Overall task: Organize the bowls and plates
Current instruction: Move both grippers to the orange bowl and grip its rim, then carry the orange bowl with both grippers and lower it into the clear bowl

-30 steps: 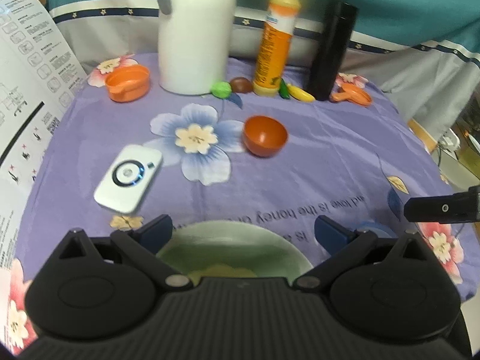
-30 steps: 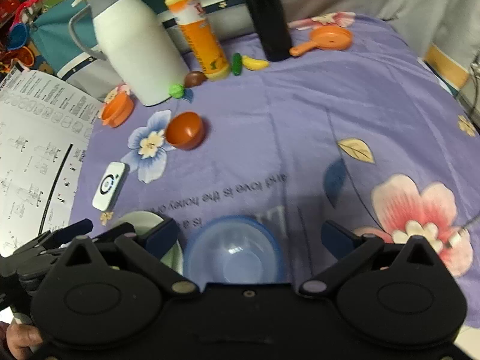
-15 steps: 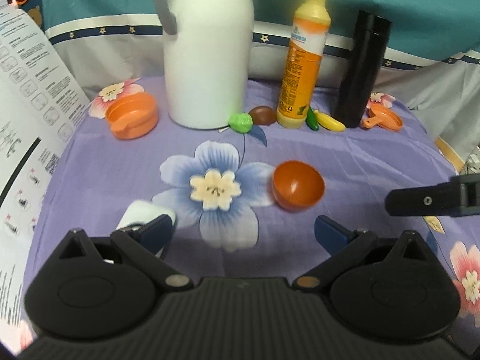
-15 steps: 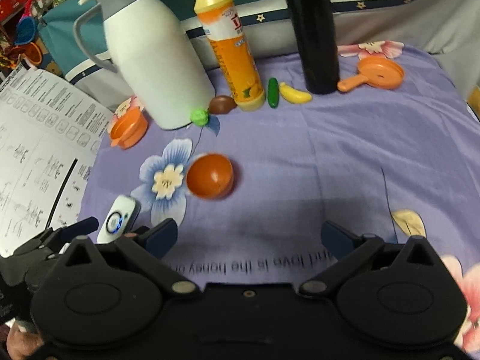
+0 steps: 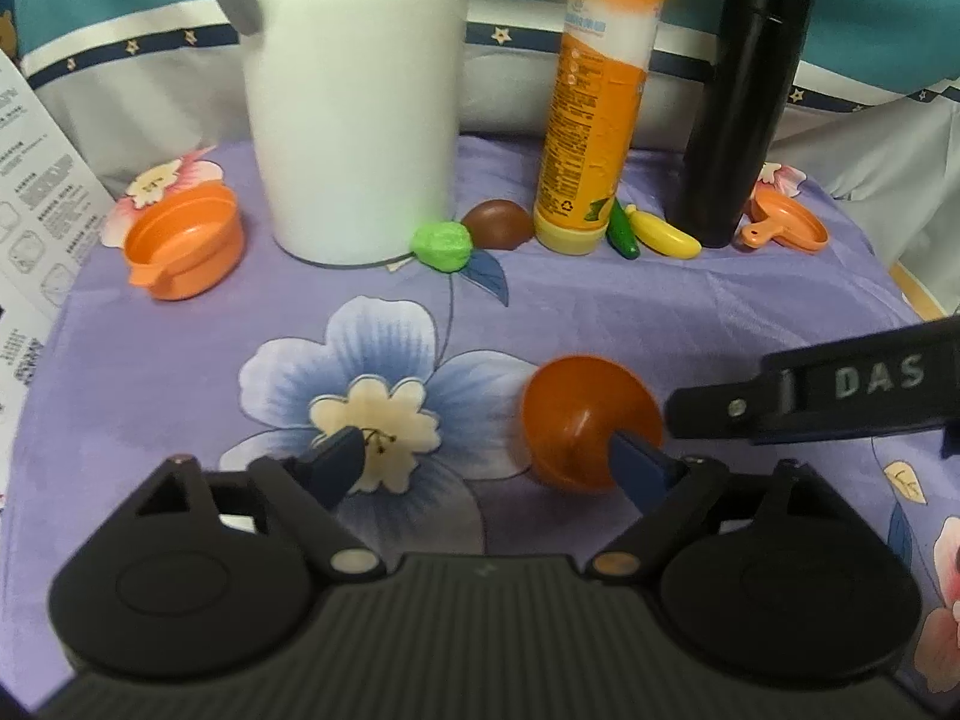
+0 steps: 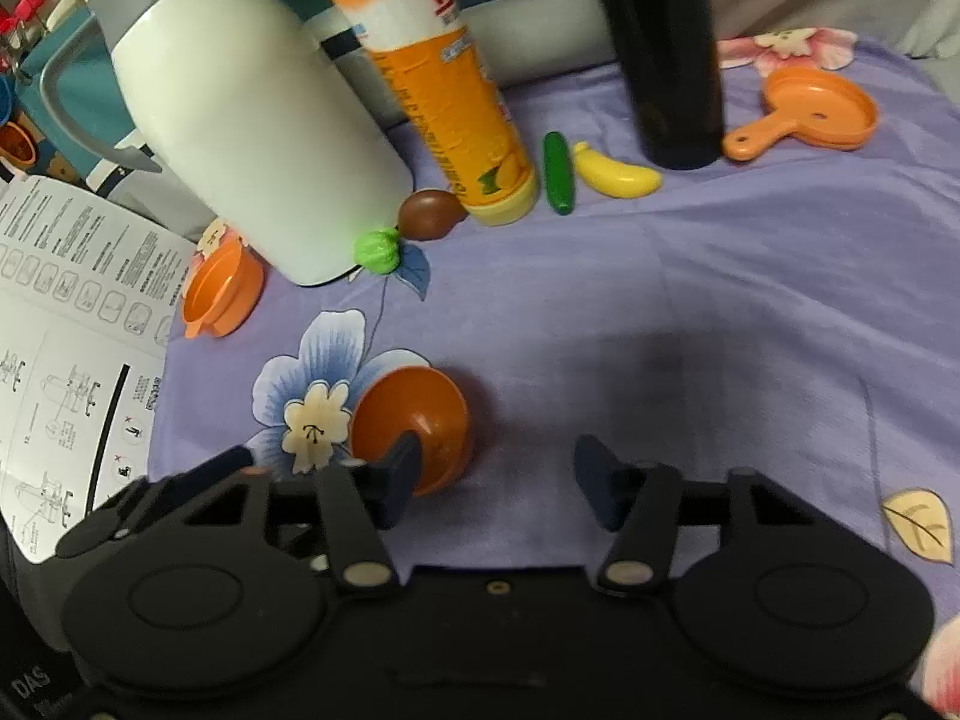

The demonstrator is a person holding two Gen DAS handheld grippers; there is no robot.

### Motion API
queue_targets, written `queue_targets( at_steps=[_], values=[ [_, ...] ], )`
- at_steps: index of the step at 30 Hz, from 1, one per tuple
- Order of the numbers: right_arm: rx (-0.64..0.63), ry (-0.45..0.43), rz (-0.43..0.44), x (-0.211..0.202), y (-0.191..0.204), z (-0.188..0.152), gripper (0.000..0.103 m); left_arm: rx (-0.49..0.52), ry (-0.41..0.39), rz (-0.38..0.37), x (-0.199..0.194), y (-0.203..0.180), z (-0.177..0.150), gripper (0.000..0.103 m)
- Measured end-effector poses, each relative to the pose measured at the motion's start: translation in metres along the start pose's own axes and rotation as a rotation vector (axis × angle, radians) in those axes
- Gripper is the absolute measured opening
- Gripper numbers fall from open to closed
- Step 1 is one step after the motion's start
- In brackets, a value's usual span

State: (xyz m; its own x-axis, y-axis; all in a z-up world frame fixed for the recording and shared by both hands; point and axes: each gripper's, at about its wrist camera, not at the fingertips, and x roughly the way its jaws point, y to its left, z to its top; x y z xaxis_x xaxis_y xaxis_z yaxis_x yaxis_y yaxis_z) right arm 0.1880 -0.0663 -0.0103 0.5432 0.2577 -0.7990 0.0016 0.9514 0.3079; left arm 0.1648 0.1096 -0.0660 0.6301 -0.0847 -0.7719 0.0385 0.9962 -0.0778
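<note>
Bowl [image 5: 585, 420], the small red-brown one, lies tipped on its side on the purple floral cloth [image 5: 690, 312] over the table, just right of the big blue flower print; mouth faces back toward both cameras and a bit up, so its axis runs roughly level, front to back; no long axis, it's round; both claws sit close to it; left claw [image 5: 489, 465]: jaws apart, have just been closing, nothing clamped; its right finger [image 5: 639, 468] overlaps the bowl's lower rim in the left wrist view, contact can't be confirmed; right claw [image 6: 501, 480]: jaws apart, have just been closing too, only bare cloth between them; its left finger [image 6: 399, 477] overlaps the bowl's near edge; my read of the step: pick this bowl up to sort it; do it with one claw only, one finger inside the mouth and one on the outer wall, pinching the rim; a tipped round bowl will likely roll if nudged sideways, so close slowly and keep the other claw clear; white jug [image 5: 354, 96] and orange bottle [image 5: 597, 102] stand well behind, no obstruction.
</note>
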Motion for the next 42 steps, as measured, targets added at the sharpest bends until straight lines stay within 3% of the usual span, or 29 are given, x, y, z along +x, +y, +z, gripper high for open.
queue_targets(
  at_steps=[4,6,10,12,27,42],
  values=[
    [0.002,0.017,0.022,0.013,0.001,0.006,0.039,0.006,0.021,-0.020,0.011,-0.003,0.003,0.071],
    [0.009,0.022,0.036,0.018,0.001,0.008,0.032,0.005,0.033,-0.033,0.017,-0.004,0.004,0.057],
    [-0.002,0.043,0.065,0.029,0.004,0.011,0.014,-0.003,0.066,-0.064,0.027,-0.005,0.004,0.037],
    [-0.010,0.048,0.070,0.033,0.007,0.011,0.009,-0.005,0.081,-0.077,0.030,-0.005,0.004,0.022],
    [0.002,0.051,0.080,0.027,0.009,0.004,0.006,-0.018,0.084,-0.065,0.017,-0.007,0.002,0.019],
    [0.014,0.023,0.087,-0.045,0.013,-0.033,0.006,0.003,0.060,-0.105,-0.052,-0.032,-0.020,0.019]
  ],
)
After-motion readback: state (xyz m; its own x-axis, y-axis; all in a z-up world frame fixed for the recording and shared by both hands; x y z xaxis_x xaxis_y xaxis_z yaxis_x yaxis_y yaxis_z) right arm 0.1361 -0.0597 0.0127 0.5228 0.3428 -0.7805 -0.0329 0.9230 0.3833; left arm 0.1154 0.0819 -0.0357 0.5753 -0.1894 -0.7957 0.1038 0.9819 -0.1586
